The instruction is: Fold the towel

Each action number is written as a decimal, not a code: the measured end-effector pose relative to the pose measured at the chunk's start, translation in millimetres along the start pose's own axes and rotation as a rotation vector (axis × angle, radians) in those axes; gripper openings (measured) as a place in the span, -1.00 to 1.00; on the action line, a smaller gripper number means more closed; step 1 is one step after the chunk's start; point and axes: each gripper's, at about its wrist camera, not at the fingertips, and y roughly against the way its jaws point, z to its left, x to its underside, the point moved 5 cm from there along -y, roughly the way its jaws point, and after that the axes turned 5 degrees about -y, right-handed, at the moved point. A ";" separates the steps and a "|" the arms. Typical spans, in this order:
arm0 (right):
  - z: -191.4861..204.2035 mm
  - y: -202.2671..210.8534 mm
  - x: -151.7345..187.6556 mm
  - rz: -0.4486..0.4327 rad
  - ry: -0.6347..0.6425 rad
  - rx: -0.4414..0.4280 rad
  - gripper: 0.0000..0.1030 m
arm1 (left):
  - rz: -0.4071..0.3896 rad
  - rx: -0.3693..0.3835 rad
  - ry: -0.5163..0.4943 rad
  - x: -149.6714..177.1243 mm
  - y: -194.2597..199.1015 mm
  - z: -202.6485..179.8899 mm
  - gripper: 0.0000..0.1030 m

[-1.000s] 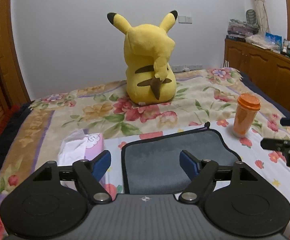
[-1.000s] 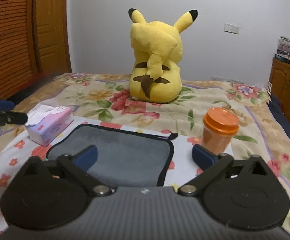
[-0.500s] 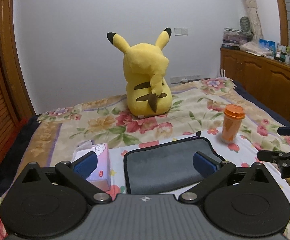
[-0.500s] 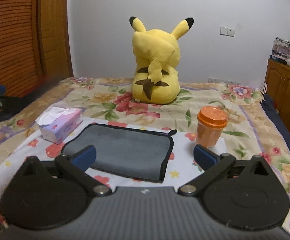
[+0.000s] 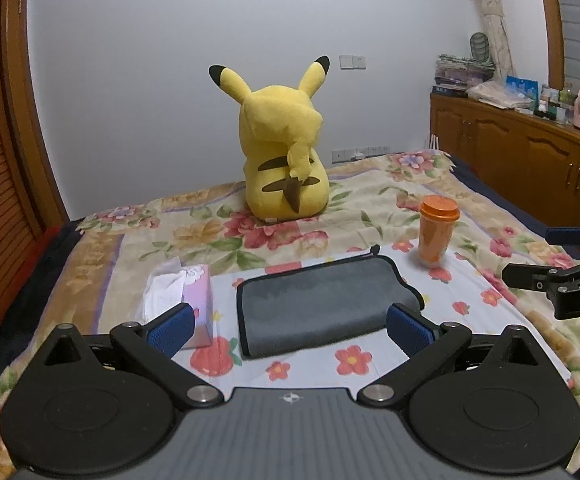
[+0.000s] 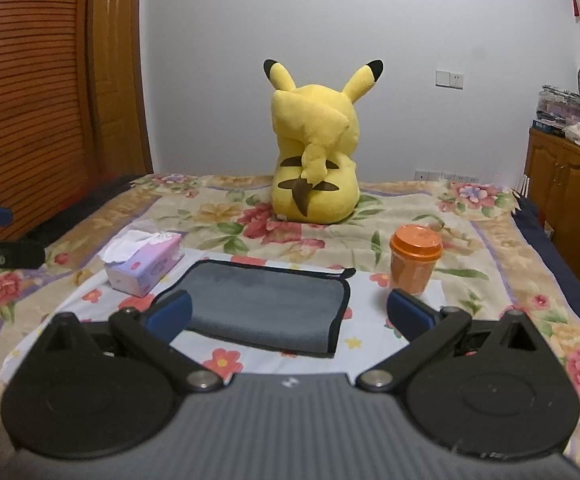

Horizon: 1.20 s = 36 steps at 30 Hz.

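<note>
Both jaws released, holding nothing. Towel (image 6: 265,308) lies folded; cup (image 6: 414,258) at 2 o'clock, near its corner. Risk: right gripper (image 6: 287,312) reaching there tips cup.

The towel (image 5: 322,306) lay flat at the middle of the frame, hemmed on two sides. A tissue box (image 5: 187,308) stood just beside its left edge, leaving only a thin strip of sheet (image 5: 310,368) between them. An orange cup (image 5: 436,236) stood upright near the towel's upper right corner, apart from it, with a wider gap there. The lower edge of the towel faced open sheet, and the left gripper (image 5: 290,330) and the right gripper (image 6: 287,316) both hung there with fingers spread wide. Above the towel, bare bedspread ran to the yellow plush toy (image 5: 285,160), well apart. Far right, a wooden cabinet (image 5: 530,168) walled the bed.
</note>
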 end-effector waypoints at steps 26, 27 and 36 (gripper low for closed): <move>9.5 36.9 46.8 0.012 -0.019 0.022 1.00 | 0.051 -0.038 0.055 65.8 18.8 -16.1 1.00; 9.7 36.7 49.0 0.015 -0.022 0.024 1.00 | 0.053 -0.034 0.056 68.7 19.1 -18.1 1.00; 15.3 35.9 72.0 0.035 -0.033 0.020 1.00 | 0.075 0.003 0.109 92.0 16.4 -40.1 1.00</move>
